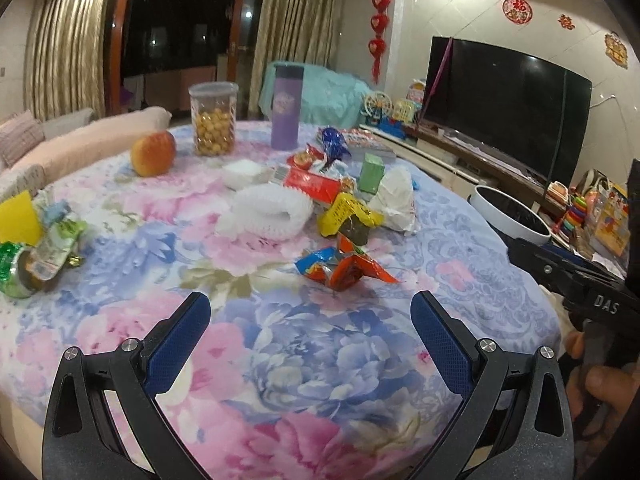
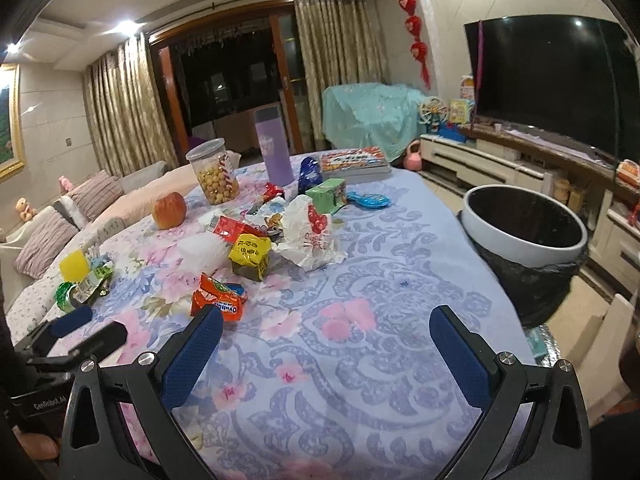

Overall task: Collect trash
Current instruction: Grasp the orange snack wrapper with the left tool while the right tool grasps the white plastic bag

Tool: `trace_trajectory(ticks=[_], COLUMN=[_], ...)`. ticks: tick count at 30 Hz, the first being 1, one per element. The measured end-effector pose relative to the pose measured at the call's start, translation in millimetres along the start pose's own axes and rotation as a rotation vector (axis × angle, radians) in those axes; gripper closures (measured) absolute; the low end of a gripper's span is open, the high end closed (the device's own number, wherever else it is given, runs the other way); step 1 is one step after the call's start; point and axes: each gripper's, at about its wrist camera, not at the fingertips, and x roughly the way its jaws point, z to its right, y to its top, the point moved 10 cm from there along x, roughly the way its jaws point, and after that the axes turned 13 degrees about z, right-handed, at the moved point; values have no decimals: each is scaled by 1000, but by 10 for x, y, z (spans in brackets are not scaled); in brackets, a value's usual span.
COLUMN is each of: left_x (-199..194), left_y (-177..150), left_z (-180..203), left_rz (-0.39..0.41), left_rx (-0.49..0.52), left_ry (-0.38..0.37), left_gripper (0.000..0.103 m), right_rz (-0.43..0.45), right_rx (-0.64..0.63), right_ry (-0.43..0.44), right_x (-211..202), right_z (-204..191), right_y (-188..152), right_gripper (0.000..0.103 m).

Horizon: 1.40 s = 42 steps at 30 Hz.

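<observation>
**Both grippers spread above a table strewn with wrappers**

Nearest the lens, the left gripper [image 1: 310,314] hangs over the floral tablecloth [image 1: 320,360] with its blue-padded fingers [image 1: 178,344] wide apart and nothing between them. At the far left edge lie a yellow card [image 1: 18,216] and a crumpled green wrapper [image 1: 52,240]. Further in stands an apple [image 1: 154,153], then a clear jar of round snacks [image 1: 213,118] and a purple bottle [image 1: 286,108]. Mid-table sits the trash: white foam netting [image 1: 268,210], a yellow packet [image 1: 348,214], a white plastic bag [image 1: 394,200] and, just ahead of the left gripper, an orange snack wrapper [image 1: 340,266]. To the right, the right gripper [image 2: 324,326] is likewise spread and holds nothing. Beyond the table's right edge stands a white-rimmed bin [image 2: 524,232] lined with a black bag.
</observation>
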Motion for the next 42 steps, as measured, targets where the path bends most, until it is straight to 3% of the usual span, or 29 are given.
trace_trajectory(ticks=[23, 28, 30, 34, 36, 37, 39, 42], left_x=[840, 948, 991, 1023, 1007, 999, 978, 954], left_y=[-101, -159, -213, -232, -193, -176, -150, -140], left_z=[212, 277, 306, 343, 367, 383, 426, 524], left_rz=[-176, -213, -236, -238, -228, -225, -218, -212], left_rx=[-75, -69, -64, -52, -40, -39, -31, -9], left_ry=[-78, -103, -116, -131, -138, -145, -158, -174], left_gripper=[2, 17, 37, 54, 74, 79, 91, 95], right_rz=[-220, -251, -265, -312, -304, -299, -295, -274], right_rx=[52, 69, 61, 108, 111, 116, 124, 128], right_ry=[127, 150, 157, 221, 212, 217, 215, 212], right_x=[1252, 1468, 1565, 1676, 1657, 1627, 1571, 1451], right_z=[37, 11, -13, -47, -11, 3, 28, 82], right_y=[-94, -84, -97, -195, -205, -207, -197, -157], right_gripper=[6, 10, 15, 46, 53, 63, 65, 67])
